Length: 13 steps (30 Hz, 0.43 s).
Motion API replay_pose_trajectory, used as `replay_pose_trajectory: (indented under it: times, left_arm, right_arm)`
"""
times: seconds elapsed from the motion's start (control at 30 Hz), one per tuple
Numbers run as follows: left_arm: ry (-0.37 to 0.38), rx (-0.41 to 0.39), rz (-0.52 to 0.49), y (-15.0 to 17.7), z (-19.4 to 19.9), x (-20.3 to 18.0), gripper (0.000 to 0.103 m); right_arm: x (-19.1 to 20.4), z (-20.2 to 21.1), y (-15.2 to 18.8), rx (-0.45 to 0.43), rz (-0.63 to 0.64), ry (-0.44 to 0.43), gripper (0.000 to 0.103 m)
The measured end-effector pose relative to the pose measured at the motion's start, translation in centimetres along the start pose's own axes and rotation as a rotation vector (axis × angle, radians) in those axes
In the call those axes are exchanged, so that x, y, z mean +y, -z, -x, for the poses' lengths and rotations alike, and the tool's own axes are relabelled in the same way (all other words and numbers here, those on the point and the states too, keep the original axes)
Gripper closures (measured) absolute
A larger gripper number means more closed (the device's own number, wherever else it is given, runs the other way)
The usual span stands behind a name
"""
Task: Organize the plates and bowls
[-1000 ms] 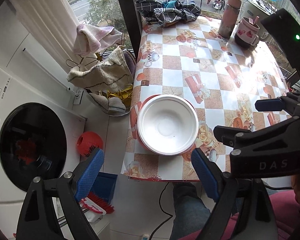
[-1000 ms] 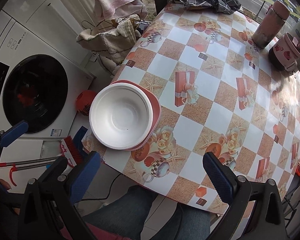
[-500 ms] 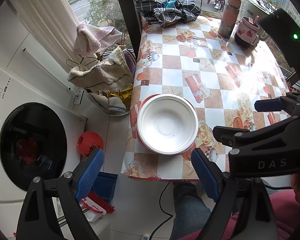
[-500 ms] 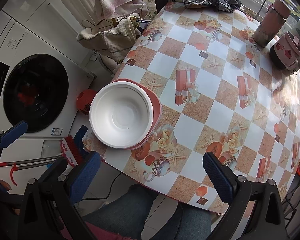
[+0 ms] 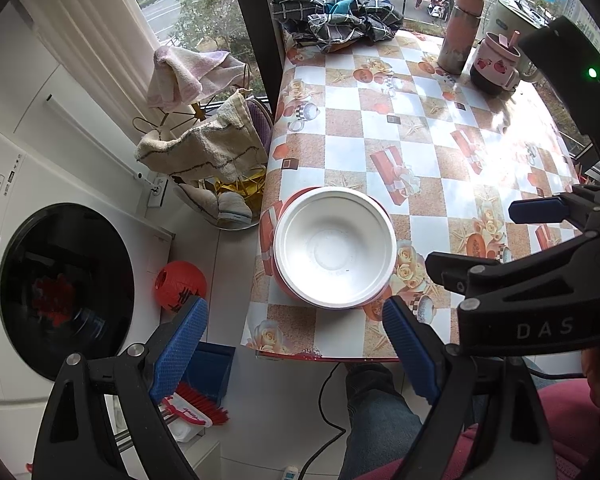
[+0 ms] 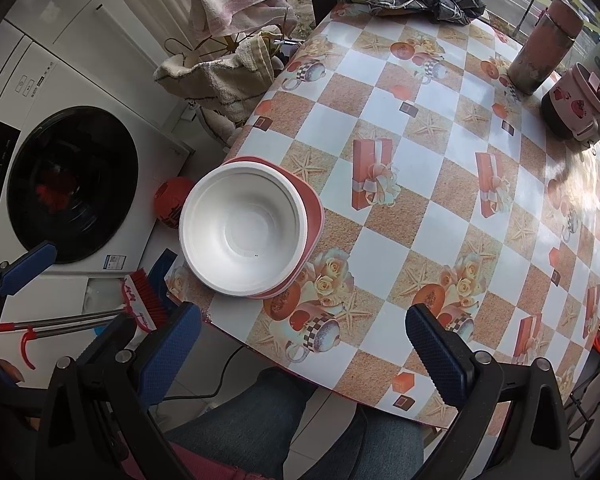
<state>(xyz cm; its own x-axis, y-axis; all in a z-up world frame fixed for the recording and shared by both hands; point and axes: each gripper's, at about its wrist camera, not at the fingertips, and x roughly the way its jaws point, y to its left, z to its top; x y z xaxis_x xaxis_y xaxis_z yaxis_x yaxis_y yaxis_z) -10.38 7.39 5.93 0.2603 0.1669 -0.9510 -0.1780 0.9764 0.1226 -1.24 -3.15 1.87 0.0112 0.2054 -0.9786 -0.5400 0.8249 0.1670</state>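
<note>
"DAS" on the right gripper (image 5: 540,240) body.

Matt white bowl (image 5: 334,246) on glossy plastic tablecloth (image 5: 428,152)

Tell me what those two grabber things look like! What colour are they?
Both are black plastic claws. The left gripper and the right gripper each have two fingers tipped with bumpy blue pads, and round silver bolts at the joints. In the left wrist view the right gripper's side shows white letters, "DAS", and a small green light glows above it.
</note>
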Motion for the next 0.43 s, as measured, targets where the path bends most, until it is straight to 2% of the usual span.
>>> replay_pose_trajectory:
  times: [0.3,0.43]
  left_arm:
    - [0.003,0.004,0.005,0.26,-0.03,0.22,0.012]
    - [0.030,-0.019,0.031,0.72,0.39,0.97,0.012]
  right_arm:
    - [0.01,-0.04,0.02,0.000,0.000,0.000,0.000]
    - [-0.12,0.01,-0.08,-0.008,-0.008,-0.019,0.000]
